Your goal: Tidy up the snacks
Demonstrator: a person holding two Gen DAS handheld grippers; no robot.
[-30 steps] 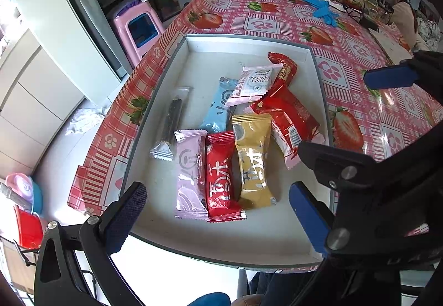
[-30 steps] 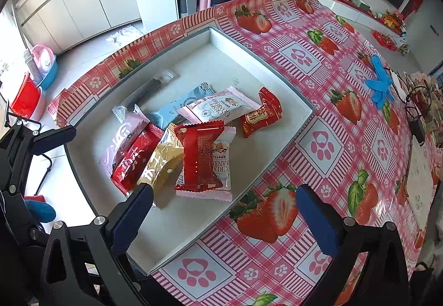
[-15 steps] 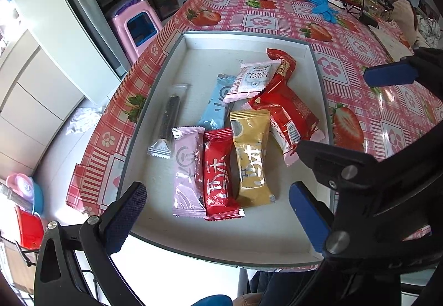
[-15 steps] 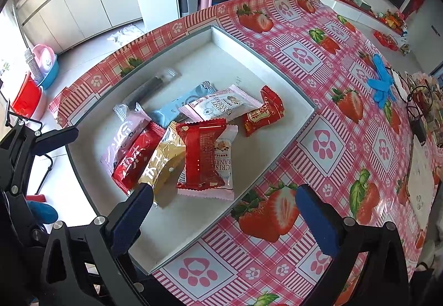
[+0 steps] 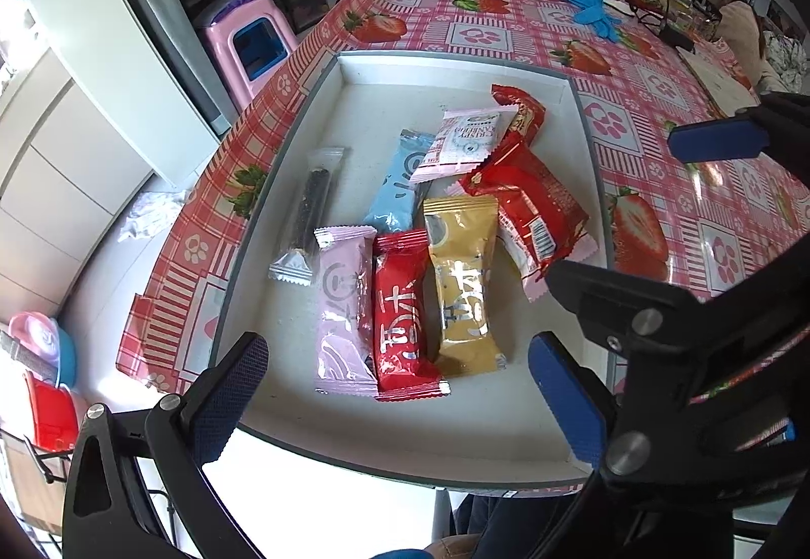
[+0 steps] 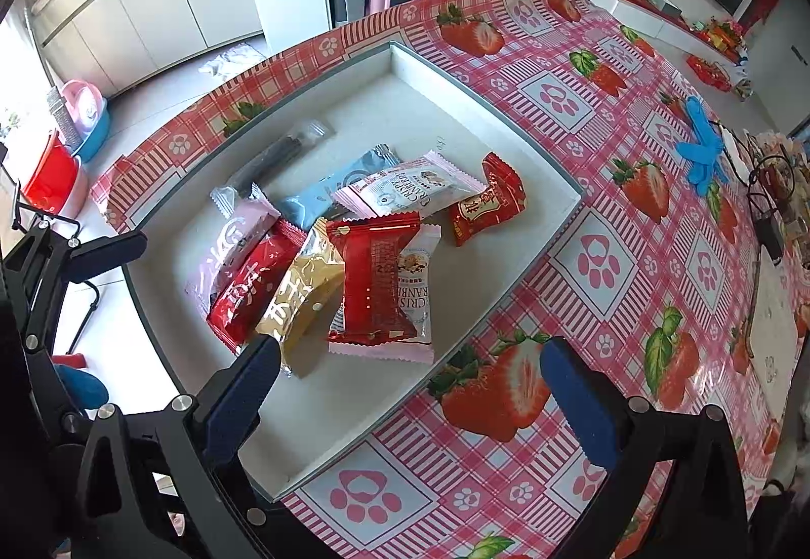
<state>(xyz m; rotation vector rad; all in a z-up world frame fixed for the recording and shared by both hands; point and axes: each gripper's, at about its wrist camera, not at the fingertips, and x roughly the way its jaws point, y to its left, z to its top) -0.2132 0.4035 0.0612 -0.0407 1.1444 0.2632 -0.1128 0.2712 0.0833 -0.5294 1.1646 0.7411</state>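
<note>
In the tray: snacks are lying in a pile.
Your left gripper: fingers are spreading wide, holding nothing.
Your right gripper: fingers are spreading wide, holding nothing.

Bare tray floor beyond the snack pile; tray walls all around.

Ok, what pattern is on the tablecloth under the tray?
Red-and-pink checked tablecloth with strawberries and paw prints, clearest in the right wrist view.
</note>
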